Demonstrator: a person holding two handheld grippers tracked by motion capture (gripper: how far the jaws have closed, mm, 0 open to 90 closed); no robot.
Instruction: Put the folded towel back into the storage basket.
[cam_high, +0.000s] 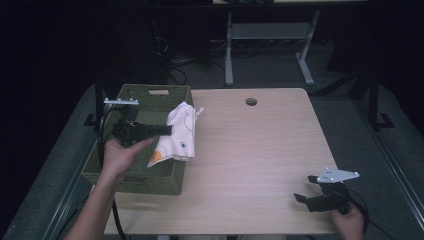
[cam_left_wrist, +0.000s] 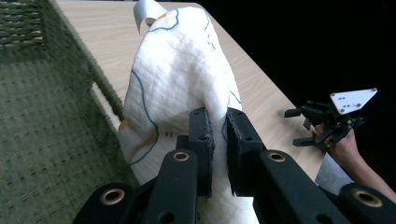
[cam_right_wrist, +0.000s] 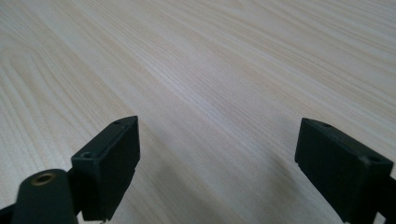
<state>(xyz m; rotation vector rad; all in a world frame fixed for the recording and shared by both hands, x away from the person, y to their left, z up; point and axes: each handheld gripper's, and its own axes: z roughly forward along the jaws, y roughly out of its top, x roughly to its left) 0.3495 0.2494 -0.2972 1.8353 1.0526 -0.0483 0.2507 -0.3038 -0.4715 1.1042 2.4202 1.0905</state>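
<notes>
Left gripper (cam_high: 167, 130) has its jaws pinched tight on a fold of the white cloth (cam_high: 179, 134), which hangs over the right-hand rim of the green woven basket (cam_high: 150, 92), partly above the wooden table (cam_high: 260, 150). Cloth carries blue line markings and an orange patch. Right gripper (cam_high: 306, 190) rests near the table's near right corner, jaws spread wide, nothing between them.
</notes>
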